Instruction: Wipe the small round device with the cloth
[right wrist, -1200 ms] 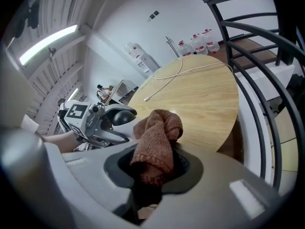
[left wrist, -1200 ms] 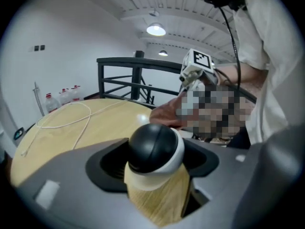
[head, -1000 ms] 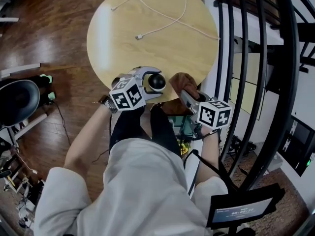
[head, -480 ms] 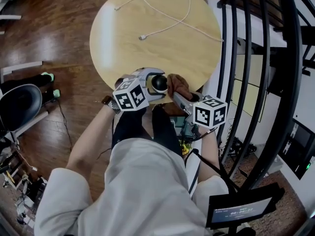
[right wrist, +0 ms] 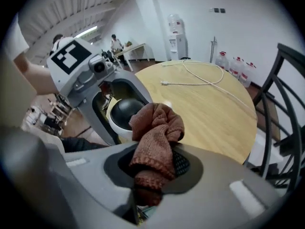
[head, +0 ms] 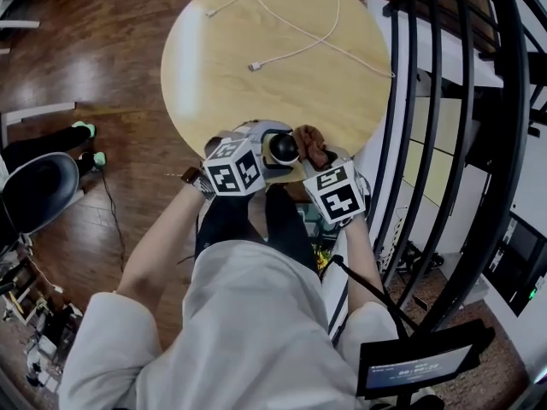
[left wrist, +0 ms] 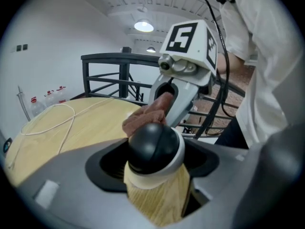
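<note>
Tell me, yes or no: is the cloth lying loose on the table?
No, the cloth is clamped between the jaws of the right gripper, held beside the small round device.

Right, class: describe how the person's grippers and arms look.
The left gripper and right gripper are grey plastic, each topped by a white cube with black square markers. A black cable trails from the right one. The person wears a pale short-sleeved shirt and a dark wristband.
</note>
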`<state>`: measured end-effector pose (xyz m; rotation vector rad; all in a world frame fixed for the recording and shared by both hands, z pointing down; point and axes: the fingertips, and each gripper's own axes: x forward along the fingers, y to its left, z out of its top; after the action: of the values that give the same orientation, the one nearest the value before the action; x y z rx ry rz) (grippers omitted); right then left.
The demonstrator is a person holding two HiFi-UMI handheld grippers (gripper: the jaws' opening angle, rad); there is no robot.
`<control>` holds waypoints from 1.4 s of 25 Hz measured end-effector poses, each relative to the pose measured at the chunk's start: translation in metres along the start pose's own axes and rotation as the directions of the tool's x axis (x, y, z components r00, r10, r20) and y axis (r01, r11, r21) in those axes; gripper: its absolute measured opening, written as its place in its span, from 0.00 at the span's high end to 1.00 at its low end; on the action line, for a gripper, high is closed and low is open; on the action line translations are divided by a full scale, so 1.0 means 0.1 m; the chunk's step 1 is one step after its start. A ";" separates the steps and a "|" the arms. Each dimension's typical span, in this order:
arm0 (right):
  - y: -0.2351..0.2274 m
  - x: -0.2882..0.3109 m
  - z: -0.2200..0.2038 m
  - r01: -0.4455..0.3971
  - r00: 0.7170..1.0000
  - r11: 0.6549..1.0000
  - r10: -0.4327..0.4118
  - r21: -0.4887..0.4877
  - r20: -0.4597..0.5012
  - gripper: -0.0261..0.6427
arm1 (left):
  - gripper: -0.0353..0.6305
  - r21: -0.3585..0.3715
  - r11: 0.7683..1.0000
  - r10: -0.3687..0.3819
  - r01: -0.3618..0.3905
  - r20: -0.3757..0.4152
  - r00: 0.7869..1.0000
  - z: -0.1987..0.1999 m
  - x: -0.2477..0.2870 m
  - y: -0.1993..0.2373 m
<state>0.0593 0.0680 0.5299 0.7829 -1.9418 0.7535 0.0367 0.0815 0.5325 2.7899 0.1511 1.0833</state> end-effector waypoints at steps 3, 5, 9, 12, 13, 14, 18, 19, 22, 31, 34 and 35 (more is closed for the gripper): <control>-0.03 0.06 0.00 0.021 0.999 0.998 -0.023 -0.060 -0.046 0.83 | 0.42 0.003 1.000 -0.002 0.002 -0.007 1.000 -0.01 0.01 -0.01; -0.02 0.11 -0.03 0.011 0.998 1.000 -0.012 -0.025 -0.057 0.83 | 0.42 0.002 1.000 -0.003 0.003 -0.008 1.000 -0.01 0.01 -0.02; -0.01 0.20 -0.14 -0.004 0.996 0.999 0.007 0.041 -0.089 0.83 | 0.41 -0.005 1.000 -0.008 0.008 -0.007 1.000 0.00 0.00 -0.03; 0.00 0.29 -0.23 -0.010 0.992 0.997 0.019 0.076 -0.123 0.83 | 0.41 -0.012 1.000 -0.012 0.011 -0.001 1.000 0.00 0.00 -0.03; 0.01 0.33 -0.27 -0.011 0.990 0.997 0.022 0.076 -0.143 0.83 | 0.41 -0.015 1.000 -0.013 0.013 0.001 1.000 -0.01 -0.01 -0.03; 0.02 0.36 -0.32 -0.011 0.986 0.998 0.022 0.070 -0.163 0.83 | 0.41 -0.016 1.000 -0.014 0.014 0.003 1.000 -0.01 -0.01 -0.03; 0.02 0.42 -0.38 0.004 0.981 0.998 0.009 0.062 -0.195 0.83 | 0.41 -0.047 0.999 0.000 0.000 0.004 1.000 -0.04 0.01 -0.02; 0.02 0.42 -0.40 0.006 0.980 0.997 0.008 0.071 -0.199 0.83 | 0.39 -0.086 0.996 0.019 -0.019 0.006 1.000 -0.06 0.00 -0.01; -0.01 0.39 -0.46 0.006 0.983 0.995 0.013 0.102 -0.181 0.83 | 0.35 -0.270 0.955 0.135 -0.124 0.022 0.991 -0.12 -0.05 0.01; -0.17 0.24 -0.58 0.015 0.990 0.985 0.010 0.171 -0.142 0.83 | 0.35 -0.546 0.741 0.421 -0.390 -0.074 0.904 -0.11 -0.03 -0.01; -0.21 0.18 -0.56 0.014 0.994 0.977 0.010 0.212 -0.113 0.83 | 0.37 -0.543 0.724 0.451 -0.425 -0.093 0.888 -0.05 -0.02 0.06; -0.22 0.16 -0.55 0.012 0.995 0.975 0.011 0.221 -0.101 0.83 | 0.38 -0.540 0.728 0.445 -0.423 -0.096 0.890 -0.05 -0.02 0.07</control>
<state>0.0968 0.0923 0.5711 0.8611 -1.7865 1.0028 0.0326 0.0746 0.5362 2.3458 -0.7476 0.9472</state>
